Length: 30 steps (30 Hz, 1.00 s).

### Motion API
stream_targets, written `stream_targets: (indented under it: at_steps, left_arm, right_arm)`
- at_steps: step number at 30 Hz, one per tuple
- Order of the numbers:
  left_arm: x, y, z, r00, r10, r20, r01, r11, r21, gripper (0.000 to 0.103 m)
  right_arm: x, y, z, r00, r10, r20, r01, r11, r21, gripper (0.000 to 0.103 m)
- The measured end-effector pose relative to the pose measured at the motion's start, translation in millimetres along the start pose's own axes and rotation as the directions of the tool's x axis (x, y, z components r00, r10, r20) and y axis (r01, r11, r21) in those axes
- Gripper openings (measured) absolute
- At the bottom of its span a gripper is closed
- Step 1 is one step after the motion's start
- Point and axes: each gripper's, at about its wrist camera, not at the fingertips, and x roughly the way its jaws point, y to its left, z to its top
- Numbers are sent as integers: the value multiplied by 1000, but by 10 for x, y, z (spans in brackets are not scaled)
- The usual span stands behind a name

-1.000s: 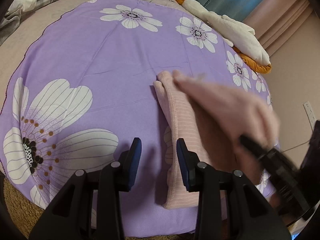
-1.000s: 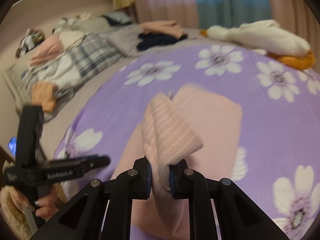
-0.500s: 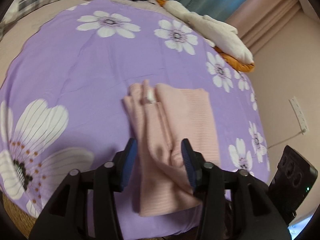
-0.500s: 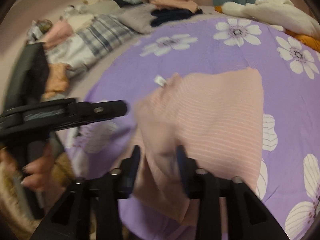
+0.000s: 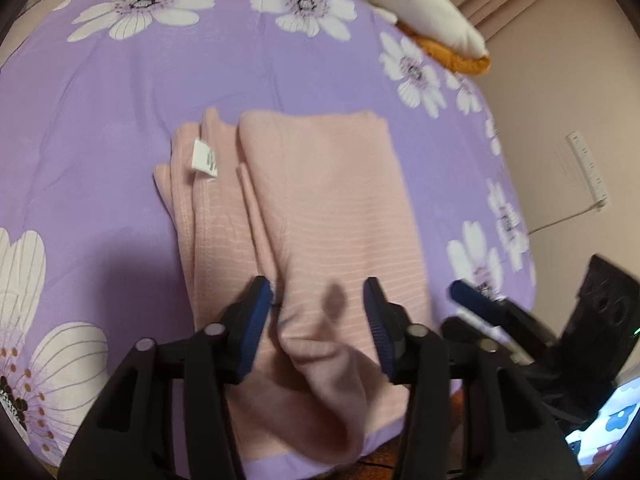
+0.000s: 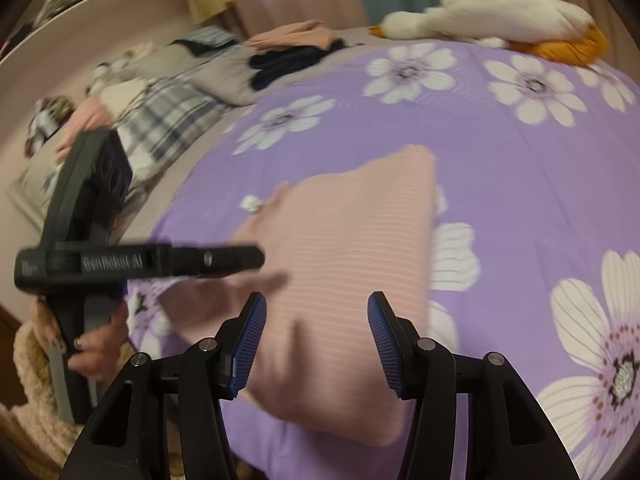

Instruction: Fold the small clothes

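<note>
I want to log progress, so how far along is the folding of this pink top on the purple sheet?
Done: the pink top lies folded lengthwise on the purple sheet. In hand: nothing gripped; the left hand-held gripper is closing around the near hem, and the right hand-held gripper stands open above it. Left: the near end still bunches up and needs folding.

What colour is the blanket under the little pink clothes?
The blanket is purple with big white flowers. The right wrist view shows it best.
</note>
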Motion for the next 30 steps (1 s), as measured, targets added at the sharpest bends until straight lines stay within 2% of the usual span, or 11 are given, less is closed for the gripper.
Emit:
stream_targets:
  at_steps: [1, 3, 7, 10, 12, 15, 22, 27, 30]
  left_arm:
    - [33, 13, -18, 1000, 15, 0, -15, 1000, -4, 18]
    - [55, 52, -42, 1000, 10, 14, -10, 1000, -12, 14]
    - [-165, -15, -125, 992, 31, 120, -32, 999, 12, 11]
    - [-369, -94, -167, 982, 38, 186, -47, 998, 41, 11]
    - [-445, -86, -209, 979, 40, 199, -52, 997, 51, 11]
    - [-419, -5, -272, 976, 87, 198, -97, 994, 44, 11]
    - [-131, 279, -391, 984, 126, 125, -123, 992, -30, 15]
    - [-121, 283, -439, 980, 137, 145, -133, 990, -36, 17]
    - [-170, 266, -443, 979, 143, 147, -139, 990, -40, 25]
  right_arm:
    - [4, -40, -6, 1000, -9, -2, 9, 1000, 13, 53]
    - [21, -117, -4, 1000, -19, -8, 19, 999, 32, 53]
    - [63, -211, 10, 999, -37, -18, 38, 997, 68, 53]
    - [47, -225, 14, 999, -39, -12, 40, 997, 73, 53]
    - [44, -209, 14, 999, -35, -10, 36, 997, 67, 53]
    - [79, -190, 10, 999, -32, -19, 33, 998, 59, 53]
    - [193, -173, -9, 998, -32, -56, 35, 998, 54, 53]
    - [265, -182, -22, 996, -39, -79, 43, 998, 54, 53]
    - [283, -180, -29, 996, -36, -85, 41, 998, 55, 53]
